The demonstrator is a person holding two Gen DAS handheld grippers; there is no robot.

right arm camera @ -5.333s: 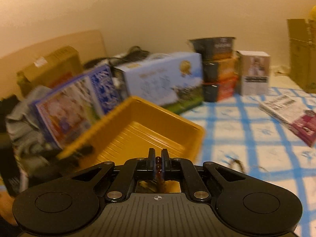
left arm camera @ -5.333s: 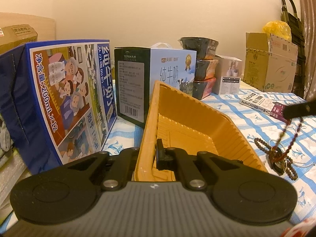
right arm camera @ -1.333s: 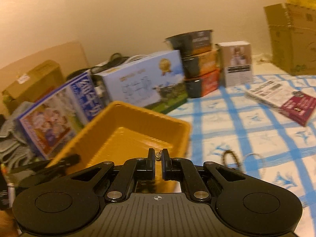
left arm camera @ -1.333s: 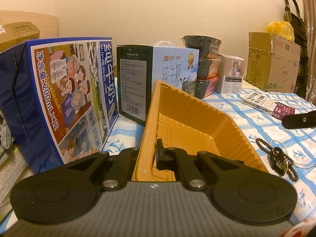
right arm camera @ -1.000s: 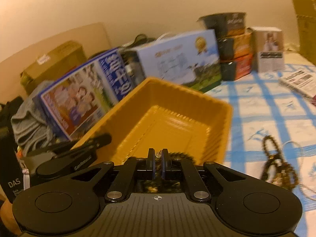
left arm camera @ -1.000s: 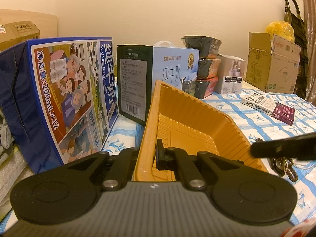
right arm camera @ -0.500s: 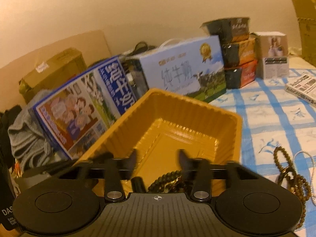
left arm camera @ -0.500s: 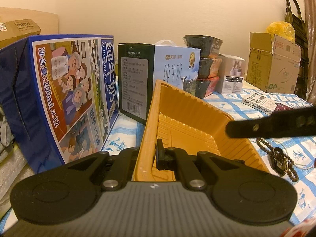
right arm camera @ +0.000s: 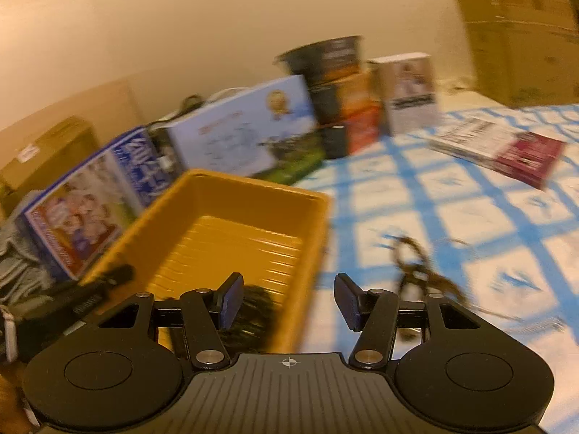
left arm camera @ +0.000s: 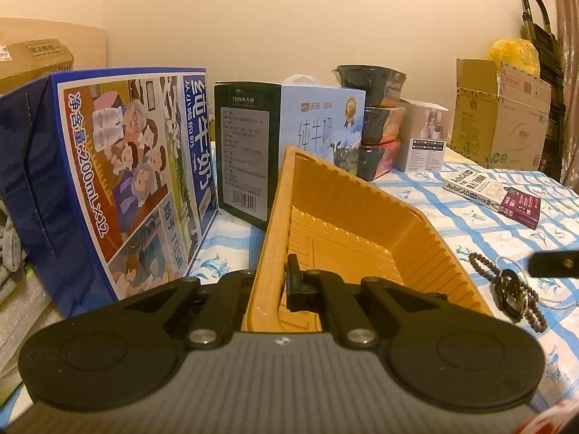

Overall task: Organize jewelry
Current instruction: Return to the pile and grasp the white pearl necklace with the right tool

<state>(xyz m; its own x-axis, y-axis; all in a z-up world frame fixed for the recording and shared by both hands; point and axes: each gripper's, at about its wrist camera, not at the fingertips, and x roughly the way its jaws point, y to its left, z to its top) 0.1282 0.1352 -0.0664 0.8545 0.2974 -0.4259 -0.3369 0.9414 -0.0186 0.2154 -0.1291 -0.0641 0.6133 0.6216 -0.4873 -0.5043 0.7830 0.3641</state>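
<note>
My left gripper [left arm camera: 280, 278] is shut on the near rim of the yellow ribbed tray [left arm camera: 362, 217], which stands tilted. In the right wrist view a dark string of beads [right arm camera: 253, 307] lies inside the tray [right arm camera: 231, 231] at its near end. My right gripper [right arm camera: 286, 296] hangs open over the tray's right wall, with nothing between its fingers. One of its fingers [left arm camera: 553, 263] pokes in at the right of the left wrist view. A tangle of brown beads, a dark ring and a pale cord [left arm camera: 514, 289] lies on the blue checked cloth right of the tray [right arm camera: 419, 271].
Two milk cartons [left arm camera: 126, 181] [left arm camera: 289, 137] stand behind and left of the tray. Stacked food bowls [left arm camera: 376, 115], a small white box [left arm camera: 423, 141] and a cardboard box [left arm camera: 499, 123] line the back. A book [left arm camera: 492, 195] lies on the cloth [left arm camera: 452, 224].
My right gripper opened over the tray and let go of the dark beads, which now lie inside. It has since swung right, toward the cloth. The left gripper has not moved.
</note>
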